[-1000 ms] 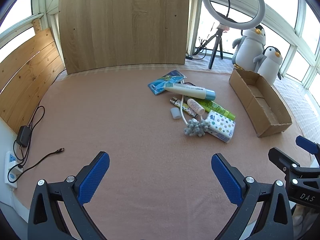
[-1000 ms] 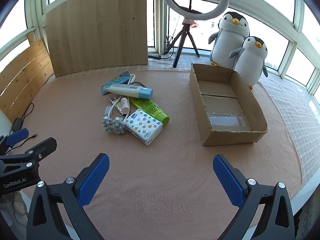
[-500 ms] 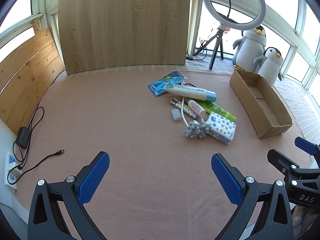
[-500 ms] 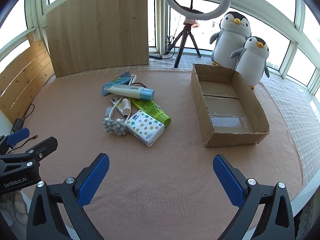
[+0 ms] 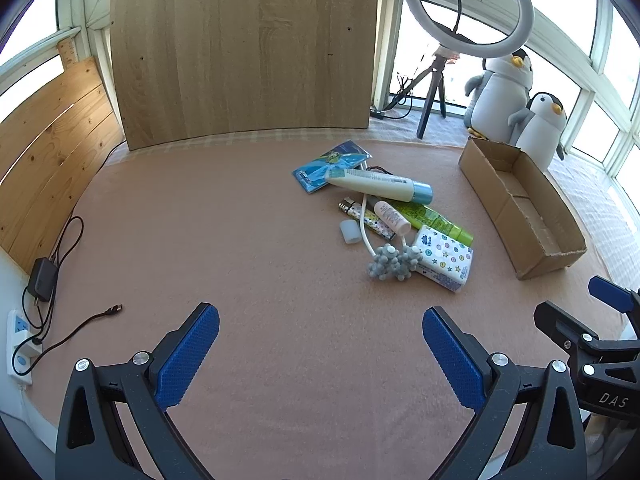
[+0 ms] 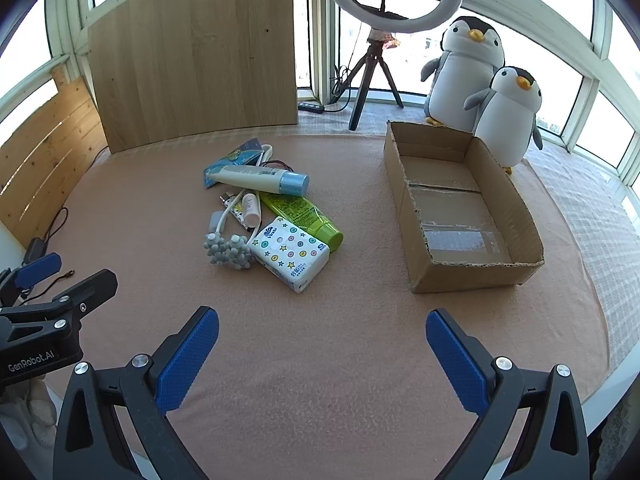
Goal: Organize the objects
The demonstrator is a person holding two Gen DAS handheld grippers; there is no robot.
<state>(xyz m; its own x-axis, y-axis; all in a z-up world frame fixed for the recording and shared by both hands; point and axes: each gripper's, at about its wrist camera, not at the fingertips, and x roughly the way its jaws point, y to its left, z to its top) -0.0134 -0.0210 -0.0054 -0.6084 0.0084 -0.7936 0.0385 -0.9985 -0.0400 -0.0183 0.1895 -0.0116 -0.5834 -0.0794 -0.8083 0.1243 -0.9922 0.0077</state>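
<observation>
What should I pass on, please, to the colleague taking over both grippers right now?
Left gripper: open, empty, above the mat.
Right gripper: open, empty.
Cardboard box: empty, to the right of the pile.
Pile mid-mat: tissue pack, green tube, white tube with blue cap, small bottle, lighter, blue packet, grey bobble piece.
Done: nothing boxed yet.
Left: probably everything into the box.

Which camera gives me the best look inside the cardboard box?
The right wrist view: it looks down into the cardboard box, showing its bare, taped floor. The left wrist view catches the box at the frame's edge, from the side, with much of the floor hidden by the near wall.
</observation>
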